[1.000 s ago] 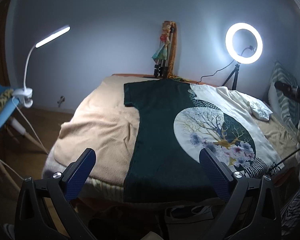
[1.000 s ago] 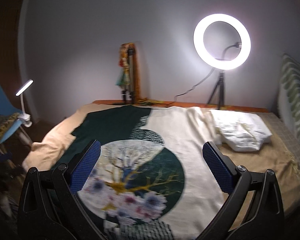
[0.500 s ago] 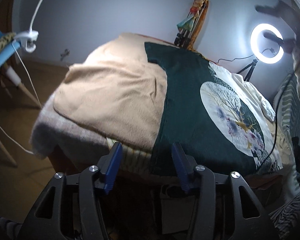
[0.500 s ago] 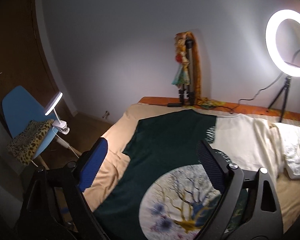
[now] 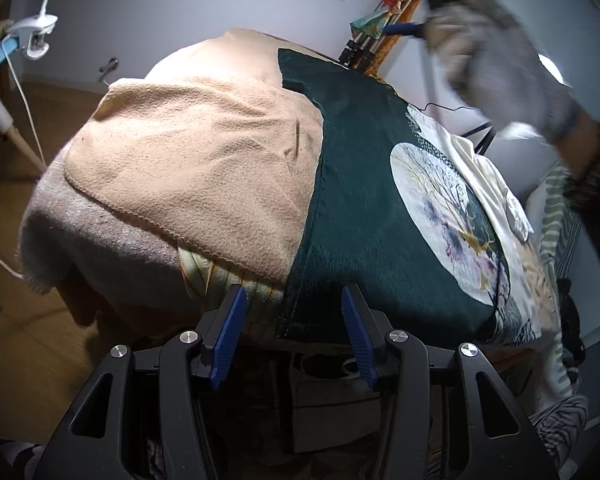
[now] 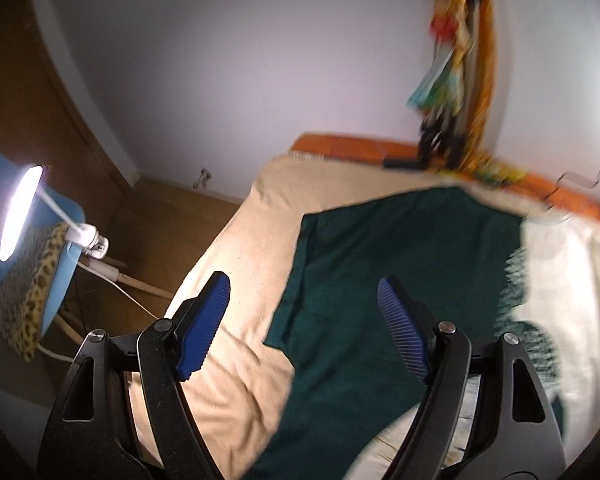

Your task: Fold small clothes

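The green-and-cream T-shirt [image 5: 364,208] lies flat on the bed, over a tan blanket [image 5: 204,160]. A second ago both claws hung wide above it; now the left claw [image 5: 292,332] has dropped to the near hem corner, half-closed and not clearly pinching cloth, while the right claw [image 6: 304,328] has swung over the green sleeve, closing with nothing gripped; the first fold seems about to begin

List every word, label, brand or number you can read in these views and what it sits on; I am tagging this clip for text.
No readable text in either view.
T-shirt: its print is a picture of a tree and flowers, no lettering.
Clip lamp, chair, blanket: no label visible.
Left gripper and right gripper: no markings.
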The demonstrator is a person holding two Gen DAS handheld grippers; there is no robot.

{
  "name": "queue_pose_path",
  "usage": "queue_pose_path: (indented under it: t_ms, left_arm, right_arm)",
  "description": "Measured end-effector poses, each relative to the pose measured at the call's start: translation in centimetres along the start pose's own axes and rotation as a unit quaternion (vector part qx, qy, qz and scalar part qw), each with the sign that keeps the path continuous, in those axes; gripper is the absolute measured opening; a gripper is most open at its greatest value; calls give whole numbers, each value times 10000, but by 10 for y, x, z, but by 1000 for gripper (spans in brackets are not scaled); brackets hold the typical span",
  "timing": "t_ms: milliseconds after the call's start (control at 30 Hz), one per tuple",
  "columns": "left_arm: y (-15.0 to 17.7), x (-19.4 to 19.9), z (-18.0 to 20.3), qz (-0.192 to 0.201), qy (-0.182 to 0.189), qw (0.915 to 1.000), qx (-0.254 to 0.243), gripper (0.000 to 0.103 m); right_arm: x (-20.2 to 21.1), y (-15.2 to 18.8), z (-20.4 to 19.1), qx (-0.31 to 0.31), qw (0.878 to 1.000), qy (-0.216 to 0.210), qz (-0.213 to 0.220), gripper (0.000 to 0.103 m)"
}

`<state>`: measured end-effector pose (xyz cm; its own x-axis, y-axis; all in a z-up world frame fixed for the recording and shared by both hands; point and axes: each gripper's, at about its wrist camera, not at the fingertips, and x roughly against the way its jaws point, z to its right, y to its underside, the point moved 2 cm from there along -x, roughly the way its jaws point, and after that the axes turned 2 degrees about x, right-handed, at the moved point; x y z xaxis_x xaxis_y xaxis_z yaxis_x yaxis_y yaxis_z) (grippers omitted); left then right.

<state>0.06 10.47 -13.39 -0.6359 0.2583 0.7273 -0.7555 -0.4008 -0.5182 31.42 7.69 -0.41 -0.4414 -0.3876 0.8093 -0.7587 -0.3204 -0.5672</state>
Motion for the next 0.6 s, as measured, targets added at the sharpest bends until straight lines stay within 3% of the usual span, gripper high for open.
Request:
queue_pose_path:
  t_ms: [300,600]
  left_arm:
    - [-3,-5,3,-76,23,9998,-172,41]
    - [-5,-10,7,14,-199,9990,-404,41]
  right_arm:
    - [-109,-19,-4,-182,9981,336,-487,75]
    - [-164,-24,-8,168,9937,846,-709,72]
